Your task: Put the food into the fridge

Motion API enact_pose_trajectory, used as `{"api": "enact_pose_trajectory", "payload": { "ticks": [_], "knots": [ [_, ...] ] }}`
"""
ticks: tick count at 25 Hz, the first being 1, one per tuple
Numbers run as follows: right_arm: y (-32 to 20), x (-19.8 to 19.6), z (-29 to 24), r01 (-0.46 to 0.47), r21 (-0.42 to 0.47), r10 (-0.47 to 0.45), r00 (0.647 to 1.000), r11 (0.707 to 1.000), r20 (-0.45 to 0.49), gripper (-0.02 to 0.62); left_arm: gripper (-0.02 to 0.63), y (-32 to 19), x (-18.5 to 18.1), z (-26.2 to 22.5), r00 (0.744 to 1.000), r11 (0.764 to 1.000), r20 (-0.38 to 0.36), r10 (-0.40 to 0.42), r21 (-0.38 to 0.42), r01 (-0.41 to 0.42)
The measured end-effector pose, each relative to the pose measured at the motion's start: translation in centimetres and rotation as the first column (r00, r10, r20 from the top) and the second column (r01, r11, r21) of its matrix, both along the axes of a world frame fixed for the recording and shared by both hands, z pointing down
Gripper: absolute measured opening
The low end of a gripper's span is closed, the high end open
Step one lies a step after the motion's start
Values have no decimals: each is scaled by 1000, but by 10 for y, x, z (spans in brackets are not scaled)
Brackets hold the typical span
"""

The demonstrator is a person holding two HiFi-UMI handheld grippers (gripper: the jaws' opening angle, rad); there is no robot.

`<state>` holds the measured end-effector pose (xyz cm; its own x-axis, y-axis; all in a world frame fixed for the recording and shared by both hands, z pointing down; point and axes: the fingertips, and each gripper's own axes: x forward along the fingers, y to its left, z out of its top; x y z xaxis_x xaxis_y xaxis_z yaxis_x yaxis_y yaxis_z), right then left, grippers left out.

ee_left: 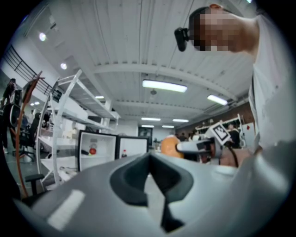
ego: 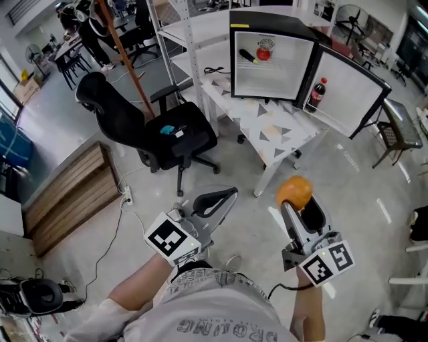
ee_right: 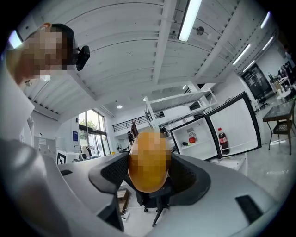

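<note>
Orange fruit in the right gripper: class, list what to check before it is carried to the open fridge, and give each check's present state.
1. Grip: right gripper shut on the round orange fruit: ok.
2. Black mini fridge, door open: ok.
3. Shelf room: bare space right of the red round food: ok.
4. Left gripper empty, jaws together: ok.
5. Route: black office chair stands off to the left, so the way looks free: ok.
6. Grip firmness: cannot tell.
</note>
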<state>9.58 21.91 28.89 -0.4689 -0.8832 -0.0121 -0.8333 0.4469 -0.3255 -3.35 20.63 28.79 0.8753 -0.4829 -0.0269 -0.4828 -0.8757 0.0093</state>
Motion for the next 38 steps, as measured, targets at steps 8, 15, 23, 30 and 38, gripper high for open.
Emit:
{"api": "enact_pose_trajectory", "payload": {
  "ticks": [8,15,23,30,38],
  "knots": [
    [7,14,-1,16,3,-16,1000,1000,-4,275,8,12,10,0,1000,1000,4,-17,3,17],
    [3,19,9,25,-9,-25,1000,1000,-4,275,8,8,11,10,1000,1000,7,-30,-4,31],
    [-16,27,13,18,-10,-18,1000,1000,-14,275,8,-17,16,18,1000,1000,11,-28,-7,29],
    [-49,25,22,19,-23,-19,1000,1000,-19,275,8,-50,15,28,1000,999,12,-26,-18,26],
    [-120,27,36,-3,-48,2,1000,999,-16,275,8,-123,16,41,1000,999,13,-6,-44,6]
  ]
}}
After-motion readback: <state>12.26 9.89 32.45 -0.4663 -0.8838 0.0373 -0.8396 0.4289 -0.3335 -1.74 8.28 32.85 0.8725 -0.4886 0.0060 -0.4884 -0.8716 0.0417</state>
